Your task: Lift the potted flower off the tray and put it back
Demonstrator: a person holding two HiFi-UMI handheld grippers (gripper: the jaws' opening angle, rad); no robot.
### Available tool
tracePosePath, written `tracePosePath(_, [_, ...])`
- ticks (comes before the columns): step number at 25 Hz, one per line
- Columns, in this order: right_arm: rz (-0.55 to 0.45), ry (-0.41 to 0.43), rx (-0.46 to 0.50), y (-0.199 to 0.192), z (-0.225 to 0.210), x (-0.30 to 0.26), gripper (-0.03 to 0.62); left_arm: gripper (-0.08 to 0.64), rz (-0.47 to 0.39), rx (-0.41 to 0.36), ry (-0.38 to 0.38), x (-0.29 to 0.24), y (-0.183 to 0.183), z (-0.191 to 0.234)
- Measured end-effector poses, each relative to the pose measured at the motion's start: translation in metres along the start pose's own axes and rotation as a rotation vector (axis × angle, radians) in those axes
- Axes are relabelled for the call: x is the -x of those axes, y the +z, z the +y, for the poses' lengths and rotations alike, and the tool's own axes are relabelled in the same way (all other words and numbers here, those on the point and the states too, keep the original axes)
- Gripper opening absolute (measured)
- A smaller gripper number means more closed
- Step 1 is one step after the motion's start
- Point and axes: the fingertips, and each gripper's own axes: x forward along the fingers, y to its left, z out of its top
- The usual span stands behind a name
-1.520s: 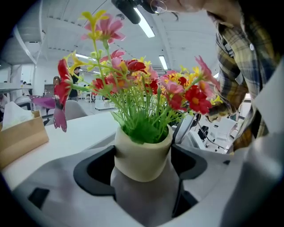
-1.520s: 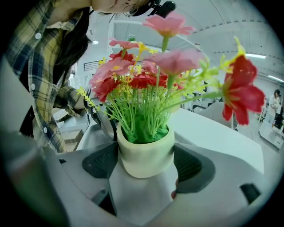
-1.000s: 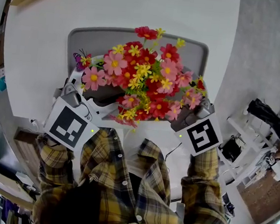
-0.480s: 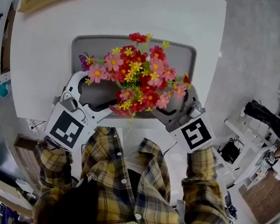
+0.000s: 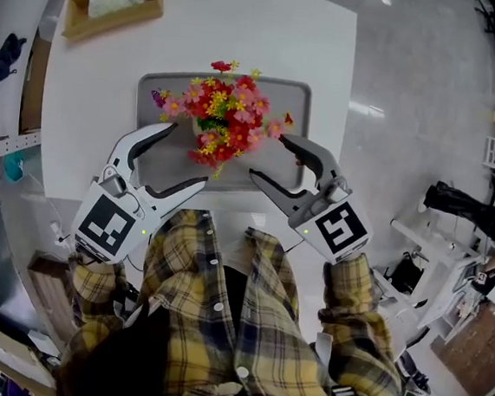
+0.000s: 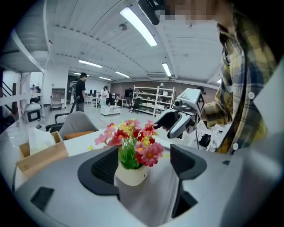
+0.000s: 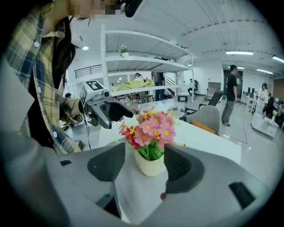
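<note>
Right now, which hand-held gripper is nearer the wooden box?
The left hand-held gripper: it is on the same side of the potted flower as the wooden box; the right hand-held gripper is opposite.

Pink, red and yellow flowers [image 5: 224,121], cream pot [image 6: 131,174], grey tray [image 5: 289,97].

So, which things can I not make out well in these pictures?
- Pot: in the head view the flowers hide it fully; it shows only in the gripper views.
- Contents of the wooden box: head view, cut by the top edge; only something white shows.
- Small purple thing at the flowers' left edge: head view, too small to name.
</note>
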Motion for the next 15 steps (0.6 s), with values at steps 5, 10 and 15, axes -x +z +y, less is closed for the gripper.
tracePosePath(5, [-0.093, -0.025, 0.026, 0.044, 0.015, 0.029, 0.223, 0.376, -0.083, 0.007, 0.015, 0.016, 0.052, -0.022])
tracePosePath(10, [-0.219, -0.091, 0.093, 0.086, 0.023, 0.052, 0.120, 0.271, -0.187, -0.043, 0.068, 0.028, 0.097, -0.041])
tracePosePath(15, [-0.326, -0.140, 0.072, 0.116, 0.027, 0.067, 0.040, 0.173, -0.235, -0.079, 0.096, 0.034, 0.121, -0.055])
